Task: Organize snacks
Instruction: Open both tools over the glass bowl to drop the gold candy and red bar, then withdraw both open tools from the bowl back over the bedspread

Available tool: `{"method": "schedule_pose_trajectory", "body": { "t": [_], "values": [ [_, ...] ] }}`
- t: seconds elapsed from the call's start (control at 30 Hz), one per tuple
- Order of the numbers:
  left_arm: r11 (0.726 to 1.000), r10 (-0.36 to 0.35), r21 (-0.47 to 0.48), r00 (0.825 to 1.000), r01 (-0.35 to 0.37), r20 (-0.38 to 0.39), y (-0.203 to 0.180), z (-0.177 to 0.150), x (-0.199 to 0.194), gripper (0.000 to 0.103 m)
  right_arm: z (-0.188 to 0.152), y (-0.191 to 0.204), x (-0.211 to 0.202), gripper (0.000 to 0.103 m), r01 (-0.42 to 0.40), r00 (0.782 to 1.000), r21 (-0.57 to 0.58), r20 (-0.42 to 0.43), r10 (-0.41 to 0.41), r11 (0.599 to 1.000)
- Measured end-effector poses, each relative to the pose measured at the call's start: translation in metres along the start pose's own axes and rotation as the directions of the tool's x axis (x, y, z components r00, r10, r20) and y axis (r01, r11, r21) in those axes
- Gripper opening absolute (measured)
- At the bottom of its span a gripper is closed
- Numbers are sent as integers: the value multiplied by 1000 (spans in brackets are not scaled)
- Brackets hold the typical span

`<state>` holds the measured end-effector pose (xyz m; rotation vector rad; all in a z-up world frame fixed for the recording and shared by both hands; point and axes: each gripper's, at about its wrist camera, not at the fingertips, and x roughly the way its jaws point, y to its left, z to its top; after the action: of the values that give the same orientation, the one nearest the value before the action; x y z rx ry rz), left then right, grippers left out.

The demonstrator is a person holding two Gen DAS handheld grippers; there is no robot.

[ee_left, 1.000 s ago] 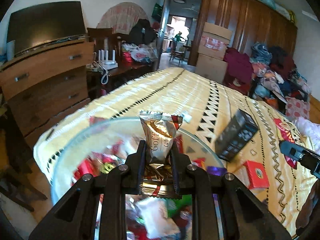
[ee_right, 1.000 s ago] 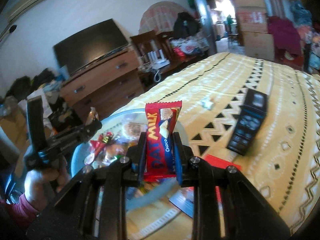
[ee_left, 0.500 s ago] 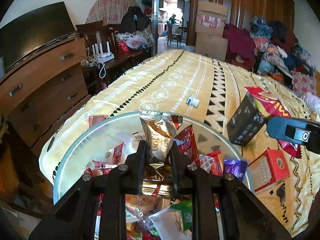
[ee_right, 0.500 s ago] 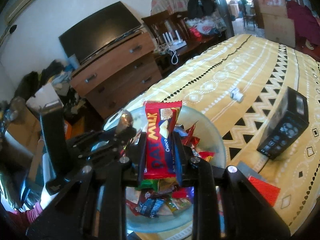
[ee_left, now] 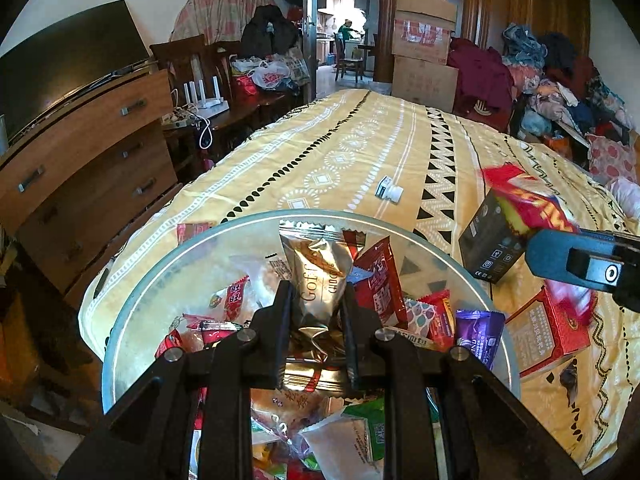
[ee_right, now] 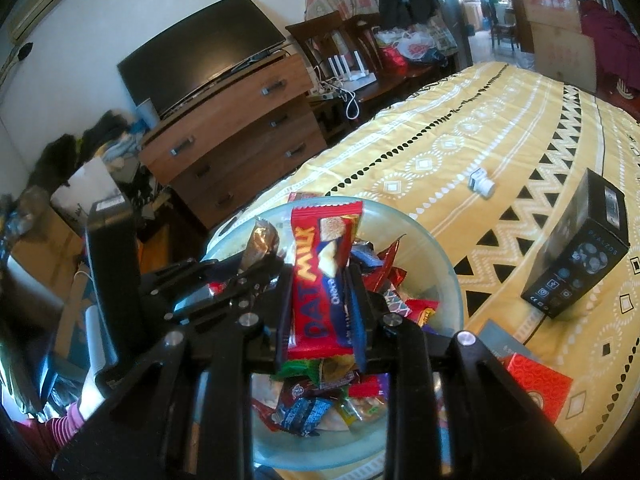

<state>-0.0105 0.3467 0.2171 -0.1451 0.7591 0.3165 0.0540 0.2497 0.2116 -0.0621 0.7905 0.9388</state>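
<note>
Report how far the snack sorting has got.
Done: the glass bowl already holds many wrapped snacks. In hand: the left gripper grips a gold packet, the right gripper a red bar, both over the bowl. Left: releasing both.

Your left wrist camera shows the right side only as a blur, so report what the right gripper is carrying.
Observer: The right gripper is shut on a red oat milk bar, which is upright with its label readable.
Operator: Say what it points at.
Observer: Its fingers aim at the glass bowl, and the bar is framed against the snack pile.
Operator: Now check my gripper from that side.
Observer: The left gripper pinches its gold packet, whose crumpled top sticks up by the bowl's left rim.
</note>
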Motion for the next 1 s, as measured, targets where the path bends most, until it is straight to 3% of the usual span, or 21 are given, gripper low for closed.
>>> {"method": "schedule_pose_trajectory", "body": {
  "t": [0.33, 0.47, 0.63, 1.0],
  "values": [
    [1000, 11, -12, 1000, -11, -14, 2, -1, 4, 24, -3, 1, 12, 28, -12, 1000, 3, -27, 12, 1000],
    [1000, 17, -20, 1000, -17, -16, 6, -1, 3, 41, -4, 1, 11, 31, -13, 1000, 6, -20, 13, 1000],
    [1000, 24, -17, 1000, -24, -17, 4, -2, 2, 44, -3, 3, 7, 48, -10, 1000, 1, 0, 10, 1000],
    [1000, 27, -16, 999, -27, -18, -5, -12, -3, 47, -26, 2, -7, 63, 7, 1000, -5, 24, -7, 1000]
  ]
}}
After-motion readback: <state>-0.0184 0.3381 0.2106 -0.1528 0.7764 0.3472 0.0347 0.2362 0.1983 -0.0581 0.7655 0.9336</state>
